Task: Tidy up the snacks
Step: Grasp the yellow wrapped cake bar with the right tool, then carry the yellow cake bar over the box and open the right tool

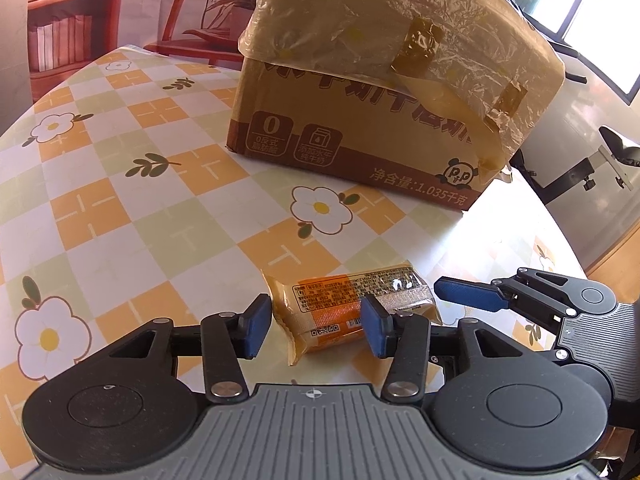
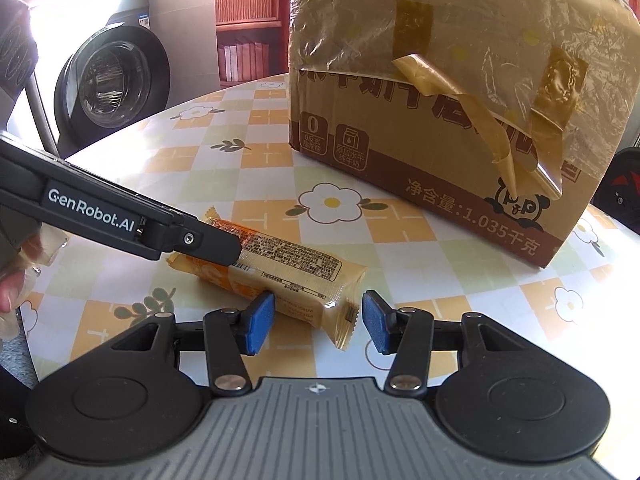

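1. The wrapped snack bar (image 1: 348, 312) lies flat on the flower-patterned tablecloth (image 1: 132, 208), just in front of the cardboard carton (image 1: 360, 128). The left gripper (image 1: 316, 326) has its jaws apart, one blue pad on either side of the bar's near end; the right pad looks to be touching or overlapping the wrapper, the left pad stands just clear of it.

2. The right gripper (image 2: 318, 322) is also spread open, straddling the crimped end of the same bar (image 2: 280, 272) without squeezing it.

3. Likely risk: both grippers work on one small packet. If both close, they could pull against each other, or their fingers could collide.

4. The film wrapper looks slick and soft. A grip that catches only the crimped seal may let the bar slide out or swing when lifted.

5. Closing while only one pad touches would probably push the bar sideways across the cloth instead of clamping it.

6. The carton stands near behind the bar, its top covered with crinkled plastic film and loose strips of brown tape (image 2: 472, 120). If the bar is meant to go inside, that cover seems to block the way; whether any opening exists cannot be told.

7. Beyond the table, a washing machine (image 2: 112, 80) and a red bookshelf (image 1: 68, 20) stand well apart and do not interfere.
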